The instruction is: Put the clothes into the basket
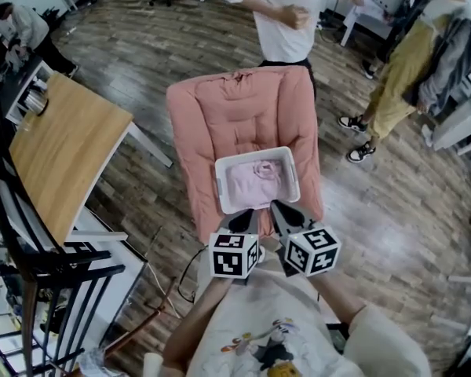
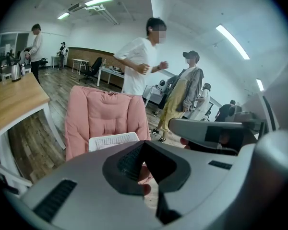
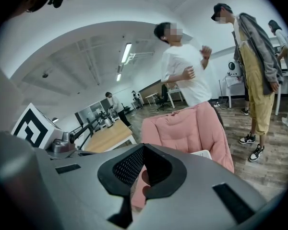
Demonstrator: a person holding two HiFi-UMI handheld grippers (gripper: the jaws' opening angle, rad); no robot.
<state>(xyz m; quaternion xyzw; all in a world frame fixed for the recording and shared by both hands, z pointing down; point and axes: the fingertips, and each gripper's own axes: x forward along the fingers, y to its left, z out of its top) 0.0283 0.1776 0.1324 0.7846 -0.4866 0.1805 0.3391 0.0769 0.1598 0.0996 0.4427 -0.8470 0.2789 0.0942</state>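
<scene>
Brown wood-plank floor [image 1: 392, 210] across the whole room. At left, rectangular light-wood table top [image 1: 59, 148] on white legs. At centre, pink quilted padded chair cushion [image 1: 243, 108], with a standing person in a white T-shirt [image 1: 279, 18] just behind its far end and a second person in yellow trousers [image 1: 400, 85] well apart at right. On the near part of the cushion, white rectangular plastic basket [image 1: 293, 175] with perforated walls. Inside the basket, pale pink crumpled garment [image 1: 255, 181], lying on the bottom, wholly within the rim. At the basket's near rim, grey left gripper [image 1: 245, 220] and grey right gripper [image 1: 285, 213], side by side, each bearing a black-and-white marker cube; jaws of both pressed together, nothing between them, neither touching the garment
</scene>
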